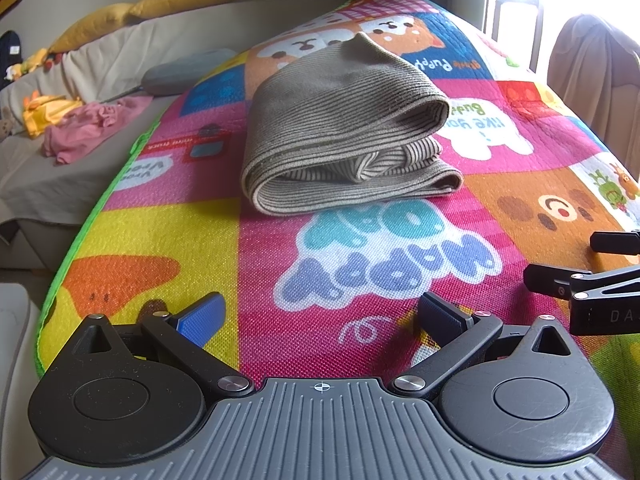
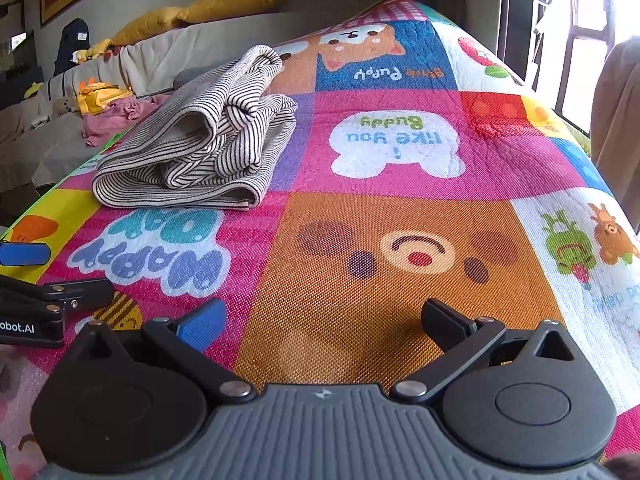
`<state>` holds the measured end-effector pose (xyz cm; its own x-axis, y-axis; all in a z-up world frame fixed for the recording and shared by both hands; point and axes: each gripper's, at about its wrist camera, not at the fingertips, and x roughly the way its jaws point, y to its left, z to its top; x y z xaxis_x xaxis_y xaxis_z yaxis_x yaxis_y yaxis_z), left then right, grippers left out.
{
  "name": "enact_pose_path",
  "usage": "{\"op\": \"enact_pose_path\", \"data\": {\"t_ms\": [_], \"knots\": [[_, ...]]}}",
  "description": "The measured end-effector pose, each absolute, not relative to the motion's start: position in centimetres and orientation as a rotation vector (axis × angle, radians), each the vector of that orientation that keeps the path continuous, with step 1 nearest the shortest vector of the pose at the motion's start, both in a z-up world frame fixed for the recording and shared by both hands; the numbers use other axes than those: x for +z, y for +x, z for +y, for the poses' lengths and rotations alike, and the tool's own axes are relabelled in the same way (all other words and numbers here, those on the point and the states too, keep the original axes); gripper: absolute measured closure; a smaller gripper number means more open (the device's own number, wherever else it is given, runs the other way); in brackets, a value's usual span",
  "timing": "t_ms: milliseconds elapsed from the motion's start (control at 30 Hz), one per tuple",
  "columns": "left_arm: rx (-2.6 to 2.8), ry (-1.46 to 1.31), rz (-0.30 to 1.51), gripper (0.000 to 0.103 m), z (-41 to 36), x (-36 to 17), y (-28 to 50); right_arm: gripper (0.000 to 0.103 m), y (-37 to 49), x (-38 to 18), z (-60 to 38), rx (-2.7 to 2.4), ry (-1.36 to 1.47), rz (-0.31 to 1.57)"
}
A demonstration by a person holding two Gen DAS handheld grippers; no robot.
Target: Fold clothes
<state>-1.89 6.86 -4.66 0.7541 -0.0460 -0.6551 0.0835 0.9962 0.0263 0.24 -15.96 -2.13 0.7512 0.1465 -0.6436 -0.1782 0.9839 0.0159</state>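
Near the mat's front edge, left claw (image 1: 320,316) and right claw (image 2: 324,320) sit spread wide, empty; folded striped garment (image 1: 344,136) lies ahead mid-mat, long axis crosswise, nearer the left claw

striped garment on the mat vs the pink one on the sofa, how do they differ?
The striped garment is folded into a compact bundle; the pink garment lies crumpled and spread out. The striped garment sits on the mat, ahead of the open left gripper and right gripper; the pink garment is off to the side on the sofa. One has fine dark-and-light stripes, the other is plain pink. Neither is held.
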Motion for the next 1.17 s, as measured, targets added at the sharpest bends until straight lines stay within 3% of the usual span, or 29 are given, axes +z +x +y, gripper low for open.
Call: {"op": "enact_pose_path", "data": {"t_ms": [1167], "knots": [[-0.069,0.040,0.710,0.000,6.98,-4.66,-1.90,0.000,0.11,-2.13,-16.12,0.177,-0.047,0.699]]}}
